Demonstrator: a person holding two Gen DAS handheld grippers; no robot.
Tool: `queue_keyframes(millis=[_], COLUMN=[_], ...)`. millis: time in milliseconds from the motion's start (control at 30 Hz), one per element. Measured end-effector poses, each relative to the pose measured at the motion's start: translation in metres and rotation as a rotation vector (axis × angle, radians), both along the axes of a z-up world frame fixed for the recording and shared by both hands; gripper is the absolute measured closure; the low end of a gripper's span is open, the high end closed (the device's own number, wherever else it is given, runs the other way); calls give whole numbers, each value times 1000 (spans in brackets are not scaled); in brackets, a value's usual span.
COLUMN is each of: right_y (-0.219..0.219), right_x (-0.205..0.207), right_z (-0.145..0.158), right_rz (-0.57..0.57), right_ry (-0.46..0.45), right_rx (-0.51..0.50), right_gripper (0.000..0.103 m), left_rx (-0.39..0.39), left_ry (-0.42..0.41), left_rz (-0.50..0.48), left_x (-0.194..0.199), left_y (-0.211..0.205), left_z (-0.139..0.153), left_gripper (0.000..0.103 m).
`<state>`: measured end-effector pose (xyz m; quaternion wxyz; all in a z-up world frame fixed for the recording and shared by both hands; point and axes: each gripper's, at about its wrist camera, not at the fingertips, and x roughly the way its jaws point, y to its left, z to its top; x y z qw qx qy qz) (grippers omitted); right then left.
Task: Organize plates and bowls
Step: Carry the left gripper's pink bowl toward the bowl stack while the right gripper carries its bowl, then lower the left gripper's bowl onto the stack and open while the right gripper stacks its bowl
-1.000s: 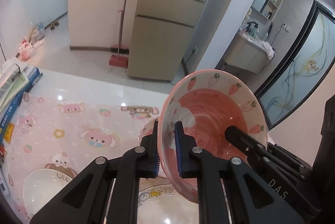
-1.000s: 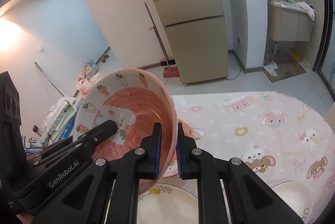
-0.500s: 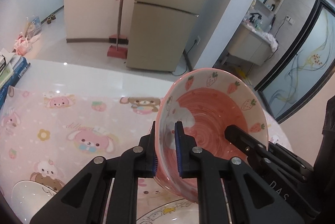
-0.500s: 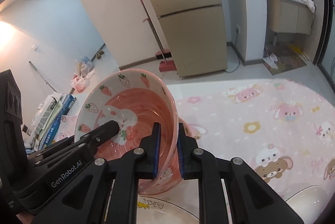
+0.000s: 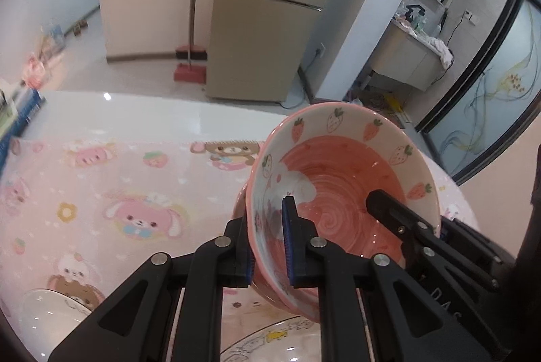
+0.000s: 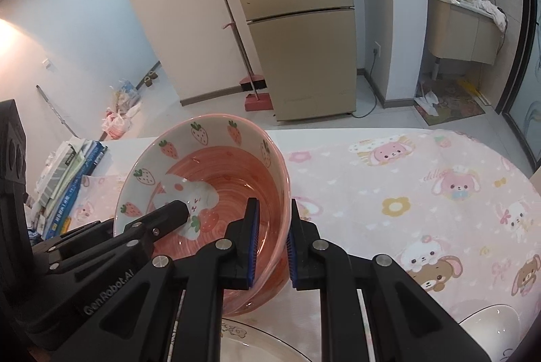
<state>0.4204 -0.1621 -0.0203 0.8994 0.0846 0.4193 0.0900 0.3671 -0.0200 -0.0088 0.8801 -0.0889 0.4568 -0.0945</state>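
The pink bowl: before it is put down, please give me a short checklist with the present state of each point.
1. Left claw shut on the pink bowl rim: ok.
2. Right claw shut on the opposite rim: ok.
3. Bowl empty inside: ok.
4. Bowl level: not ok, it is tilted.
5. Plate below the bowl: ok, partly seen.
6. Bowl already resting on something: cannot tell.

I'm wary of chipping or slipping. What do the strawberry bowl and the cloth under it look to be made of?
Strawberry bowl: likely glazed ceramic, with a glossy sheen, highlights on the swirled pink inside and a thick rim. Cloth: seemingly soft printed fabric, matte, with cartoon animals and slight rumples; it could be a fleece blanket.
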Motion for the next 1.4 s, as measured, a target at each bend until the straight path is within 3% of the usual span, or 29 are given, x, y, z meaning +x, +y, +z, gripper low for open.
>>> queue_keyframes(millis=[200,267,767,1067,1267,1400], right_y=[7,13,28,13,14,15], right_x=[-5,-9,-6,3,3,1], right_z=[3,5,-9,-16,-16,-14], right_rz=[-10,-10,47,65,78,81], right_ry=[-31,-43,-59,-33,-38,-48], right_rx=[-44,-71,-182,-108,-111,-125], right_gripper=[87,87,87,87,87,88], left_rx=[65,33,70,57,51,5], left_ry=[-16,0,16,39,38,25], left_rz=[7,5,25,33,38,43], left_x=[-5,-5,3,8,6,4], left_y=[-5,1,6,10,11,21], left_z=[5,4,-11,-23,-23,-19], left_gripper=[93,93,93,92,92,92])
